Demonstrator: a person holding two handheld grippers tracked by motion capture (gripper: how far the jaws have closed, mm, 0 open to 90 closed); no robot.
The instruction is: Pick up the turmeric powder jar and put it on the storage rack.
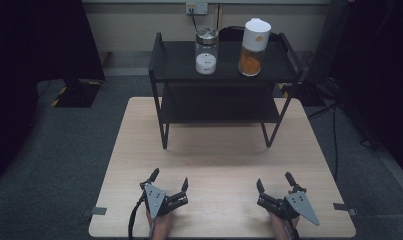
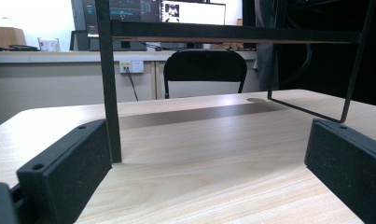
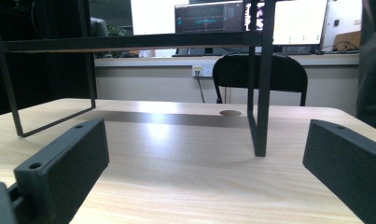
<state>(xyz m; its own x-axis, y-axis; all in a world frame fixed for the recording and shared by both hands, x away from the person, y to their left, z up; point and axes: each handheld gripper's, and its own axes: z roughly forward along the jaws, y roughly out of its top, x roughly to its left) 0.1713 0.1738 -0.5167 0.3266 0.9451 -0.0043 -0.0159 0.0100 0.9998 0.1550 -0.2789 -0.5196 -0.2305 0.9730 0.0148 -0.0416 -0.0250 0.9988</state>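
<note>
black rack (image 1: 224, 75) stands well beyond both open jaws.

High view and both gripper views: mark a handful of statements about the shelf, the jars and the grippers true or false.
1. Two jars stand on the top shelf. True: a jar with white powder and a jar with orange powder.
2. The left gripper holds a jar. False: it is open and holds nothing.
3. The right gripper rests open near the table's front edge. True.
4. The orange jar lies tipped over. False: it stands upright.
5. The shelf stands on the floor. False: it stands on the table.
</note>
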